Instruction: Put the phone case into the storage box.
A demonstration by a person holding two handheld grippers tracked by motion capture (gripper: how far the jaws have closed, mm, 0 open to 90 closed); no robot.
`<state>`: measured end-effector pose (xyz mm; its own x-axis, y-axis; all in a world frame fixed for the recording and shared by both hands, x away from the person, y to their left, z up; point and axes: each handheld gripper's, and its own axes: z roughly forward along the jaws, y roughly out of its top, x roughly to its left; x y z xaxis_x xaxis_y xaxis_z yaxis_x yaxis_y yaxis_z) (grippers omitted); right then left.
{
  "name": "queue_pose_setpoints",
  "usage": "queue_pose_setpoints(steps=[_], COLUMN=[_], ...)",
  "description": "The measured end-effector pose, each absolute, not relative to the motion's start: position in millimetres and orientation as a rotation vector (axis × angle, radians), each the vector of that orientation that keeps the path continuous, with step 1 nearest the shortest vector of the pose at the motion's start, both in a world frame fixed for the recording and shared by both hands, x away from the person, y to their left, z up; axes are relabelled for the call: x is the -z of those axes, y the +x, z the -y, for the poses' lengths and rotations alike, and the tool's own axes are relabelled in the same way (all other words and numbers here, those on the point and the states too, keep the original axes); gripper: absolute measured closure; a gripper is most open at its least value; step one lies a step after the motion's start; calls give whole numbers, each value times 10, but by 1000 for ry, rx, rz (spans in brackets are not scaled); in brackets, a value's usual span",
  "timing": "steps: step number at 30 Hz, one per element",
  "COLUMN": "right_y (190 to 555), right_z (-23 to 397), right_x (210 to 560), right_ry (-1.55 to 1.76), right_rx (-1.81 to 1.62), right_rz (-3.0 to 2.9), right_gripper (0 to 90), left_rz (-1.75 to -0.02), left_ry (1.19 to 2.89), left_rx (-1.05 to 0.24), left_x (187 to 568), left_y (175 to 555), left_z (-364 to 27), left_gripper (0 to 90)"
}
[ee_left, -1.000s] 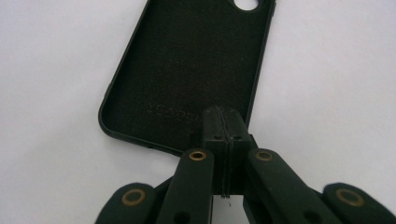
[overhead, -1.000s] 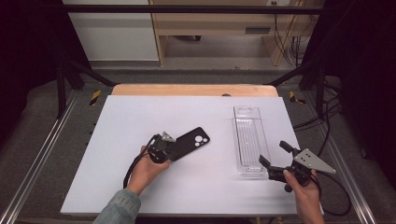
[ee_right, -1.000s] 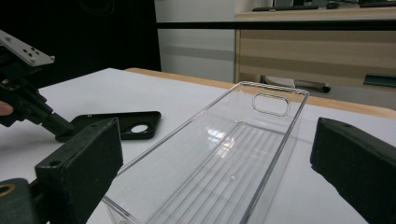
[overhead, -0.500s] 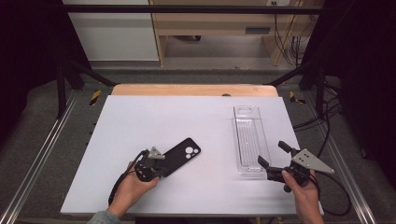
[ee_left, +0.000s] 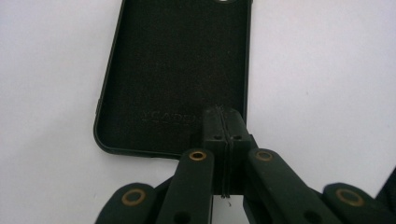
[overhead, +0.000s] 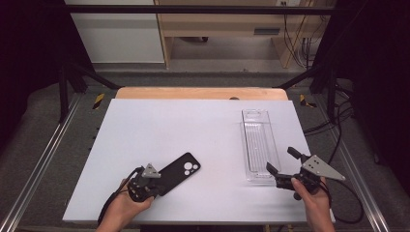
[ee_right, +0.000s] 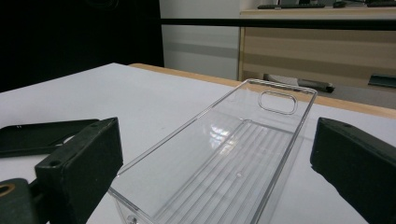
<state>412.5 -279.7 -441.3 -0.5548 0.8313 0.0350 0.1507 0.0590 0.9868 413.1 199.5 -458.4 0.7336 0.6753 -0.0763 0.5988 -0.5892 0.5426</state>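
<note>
Black and matte, the soft rubbery phone case (overhead: 177, 172) lies open side up on the white surface (overhead: 193, 130), near the front edge on my left. My left claw (ee_left: 225, 122) is clamped shut on the case's near short rim, pinching the thin wall close to one corner; the jaws meet with almost nothing showing between them. My right claw (overhead: 281, 162) stands wide open, holding nothing, its jaws spread on either side of the near end of the clear, ribbed, long plastic tray (overhead: 258, 145), which sits well apart from the case on my right.

The weak point, I judge, is my hold. I have only a sliver of flexible wall near a corner, so if I lift, the case is likely to sag, swing about the pinch or peel out of the pads. Dragging it flat looks safer, but a soft case may catch on the surface and buckle.

The tray is light and unheld. If I push the case against its wall, or close my right claw off-centre, the tray could skid or tip towards the edge of the surface.
</note>
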Motion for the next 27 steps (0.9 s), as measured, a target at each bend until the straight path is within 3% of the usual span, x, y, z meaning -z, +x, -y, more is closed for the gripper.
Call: queue_pose_setpoints(steps=[27], right_y=[4130], right_z=[2806], right_x=[4417], right_ry=[985], right_rx=[-1541], right_rz=[-1771], right_gripper=[27], left_rz=[-964], left_ry=[2385], left_rx=[-187], left_x=[4587], left_y=[3989], left_z=[-2077], left_gripper=[900])
